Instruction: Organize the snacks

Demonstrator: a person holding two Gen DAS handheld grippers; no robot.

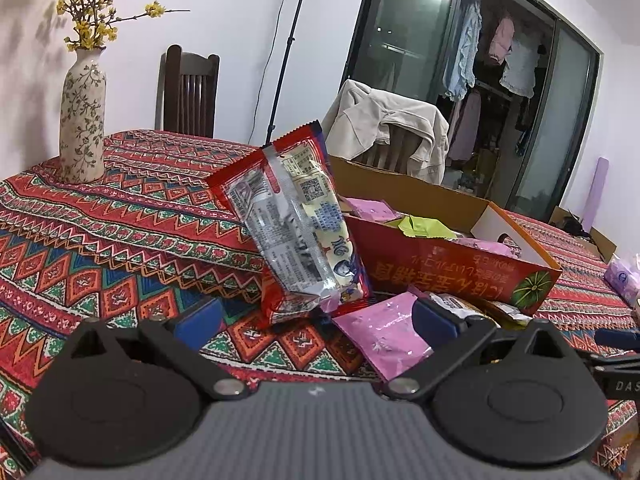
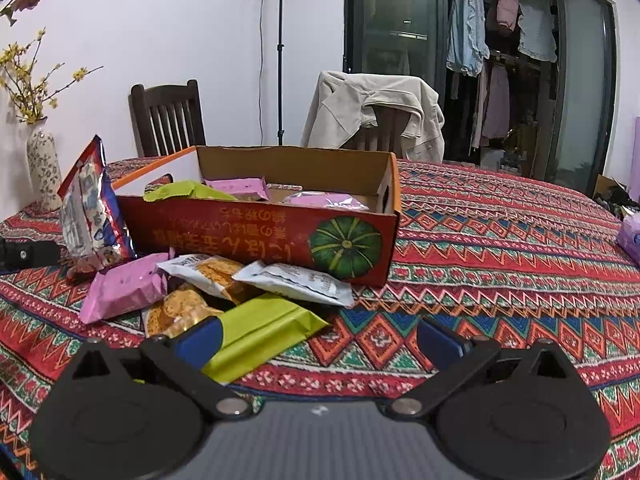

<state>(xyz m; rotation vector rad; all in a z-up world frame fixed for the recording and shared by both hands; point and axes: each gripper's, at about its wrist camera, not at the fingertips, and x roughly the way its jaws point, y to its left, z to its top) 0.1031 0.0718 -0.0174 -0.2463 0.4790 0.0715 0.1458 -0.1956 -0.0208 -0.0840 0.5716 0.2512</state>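
Both your grippers' jaws are spread, gripping nothing. Green packet (image 2: 256,332) lies in front of the pumpkin box (image 2: 280,236), long axis diagonal, just ahead of your right gripper (image 2: 320,338), touching its left finger; left gripper (image 1: 316,320) faces the red bag (image 1: 296,224) leaning on the box.

A big table (image 2: 500,240) with a bright zigzag cloth fills the lower part of both views. On it, in the middle, sits a red box (image 2: 280,236). In front of the box lie a pink packet (image 2: 120,288), a green packet (image 2: 260,332) and a white packet (image 2: 296,282). A flowered vase (image 1: 82,120) stands at the upper left. A purple pack (image 2: 630,236) lies at the right edge.
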